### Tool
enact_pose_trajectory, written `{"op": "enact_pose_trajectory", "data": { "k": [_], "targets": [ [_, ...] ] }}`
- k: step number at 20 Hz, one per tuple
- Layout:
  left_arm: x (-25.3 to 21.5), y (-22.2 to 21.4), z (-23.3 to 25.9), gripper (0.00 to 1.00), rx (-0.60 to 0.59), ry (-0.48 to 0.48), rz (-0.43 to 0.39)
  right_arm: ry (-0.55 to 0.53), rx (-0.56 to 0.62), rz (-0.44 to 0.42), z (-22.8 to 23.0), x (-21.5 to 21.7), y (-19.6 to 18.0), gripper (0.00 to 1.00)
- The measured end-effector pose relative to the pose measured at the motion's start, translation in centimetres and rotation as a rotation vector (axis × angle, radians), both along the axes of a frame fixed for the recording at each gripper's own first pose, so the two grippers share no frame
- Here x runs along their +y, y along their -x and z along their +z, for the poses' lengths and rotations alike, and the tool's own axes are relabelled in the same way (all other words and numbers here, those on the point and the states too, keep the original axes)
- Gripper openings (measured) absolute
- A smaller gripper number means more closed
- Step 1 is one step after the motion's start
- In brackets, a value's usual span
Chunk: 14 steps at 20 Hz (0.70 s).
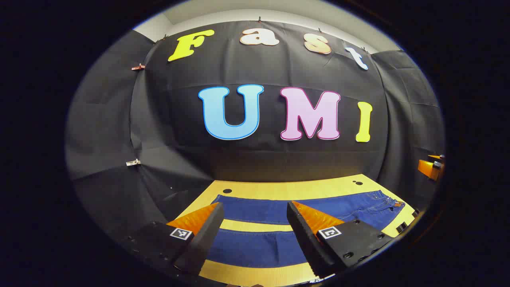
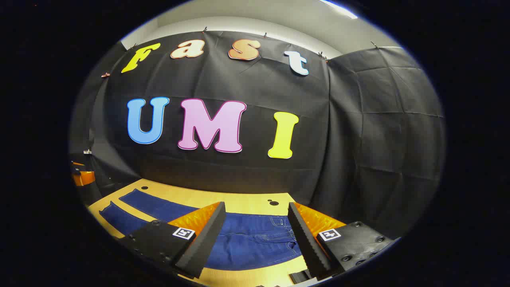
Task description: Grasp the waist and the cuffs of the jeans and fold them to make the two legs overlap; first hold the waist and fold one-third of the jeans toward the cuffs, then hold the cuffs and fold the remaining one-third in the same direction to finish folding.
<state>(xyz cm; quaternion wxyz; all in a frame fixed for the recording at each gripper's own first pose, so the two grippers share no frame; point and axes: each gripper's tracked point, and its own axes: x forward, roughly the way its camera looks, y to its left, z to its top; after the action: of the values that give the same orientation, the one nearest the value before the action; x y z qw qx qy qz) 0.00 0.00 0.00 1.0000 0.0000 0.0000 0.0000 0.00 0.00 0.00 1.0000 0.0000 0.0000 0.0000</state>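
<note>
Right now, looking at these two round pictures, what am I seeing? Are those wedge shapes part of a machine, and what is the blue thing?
There is no robot arm here: a person holds a two-finger gripper in each hand, and a camera rides on each one. The wedges at the bottom are each gripper's own fingers. The left gripper view looks past the left gripper, the right gripper view past the right gripper. Both are open and hold nothing. Below them a pair of blue jeans lies flat on a wooden table, legs apart. The left gripper is over the legs, the right gripper over the waist. Folding has not begun.
</note>
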Motion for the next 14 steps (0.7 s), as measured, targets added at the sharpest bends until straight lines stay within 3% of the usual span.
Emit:
{"op": "enact_pose_trajectory", "data": {
  "k": [1,9,12,14],
  "targets": [
    [-0.3,0.0,-0.1,0.99,0.000,-0.002,-0.007,0.000,0.000,0.000,-0.1,-0.1,0.0,0.93],
    [-1.1,-0.8,-0.3,0.99,0.001,-0.010,-0.029,0.014,0.001,0.021,-0.2,0.2,-0.3,0.96],
    [-1.1,-1.0,-1.9,0.99,0.037,-0.035,-0.045,0.079,-0.003,0.002,-0.3,-0.1,-0.7,0.93],
    [-1.1,-1.0,-2.7,0.99,0.052,-0.049,-0.050,0.105,-0.008,0.010,-0.2,0.1,-1.2,0.96]
  ]
}}
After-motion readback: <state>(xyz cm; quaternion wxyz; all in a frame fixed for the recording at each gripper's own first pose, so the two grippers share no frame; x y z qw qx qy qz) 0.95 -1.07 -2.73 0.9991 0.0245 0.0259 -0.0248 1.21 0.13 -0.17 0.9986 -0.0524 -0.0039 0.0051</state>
